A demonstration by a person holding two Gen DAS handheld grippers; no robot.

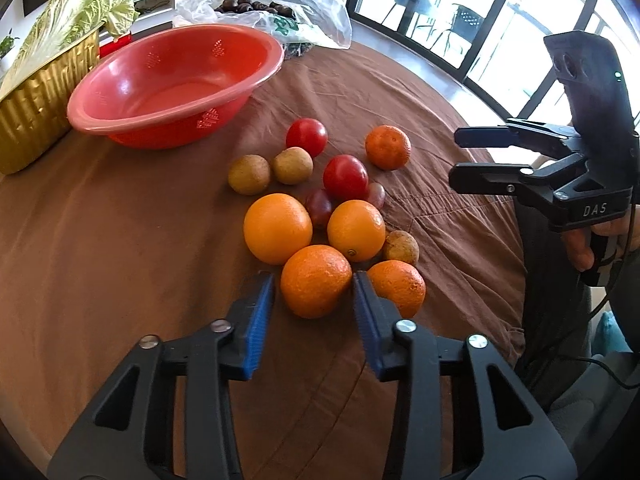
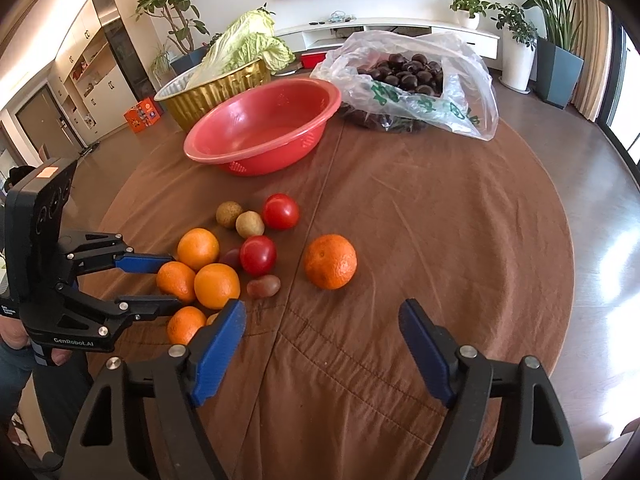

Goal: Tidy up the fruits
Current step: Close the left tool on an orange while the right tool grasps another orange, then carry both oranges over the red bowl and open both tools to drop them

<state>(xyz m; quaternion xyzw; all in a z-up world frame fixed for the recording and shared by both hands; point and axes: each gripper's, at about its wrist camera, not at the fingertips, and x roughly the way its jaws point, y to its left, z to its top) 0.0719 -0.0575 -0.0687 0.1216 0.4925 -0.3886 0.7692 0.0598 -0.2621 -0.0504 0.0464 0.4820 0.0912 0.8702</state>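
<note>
A pile of fruit lies on the brown cloth: several oranges, two red tomatoes [image 1: 345, 176], small brown fruits [image 1: 249, 174] and dark grapes [image 1: 319, 207]. My left gripper [image 1: 314, 286] is open, its blue pads either side of the nearest orange [image 1: 315, 281] without closing on it; it also shows in the right wrist view [image 2: 170, 280]. My right gripper [image 2: 322, 316] is open and empty, just short of a lone orange [image 2: 330, 261]; it also shows in the left wrist view [image 1: 454, 154]. An empty red colander bowl [image 1: 176, 80] stands behind the fruit.
A gold foil tray [image 1: 36, 104] with a cabbage [image 1: 76, 12] stands left of the bowl. A clear plastic bag of dark chestnuts [image 2: 412, 84] lies at the back. The round table's edge [image 2: 560, 320] drops off at the right.
</note>
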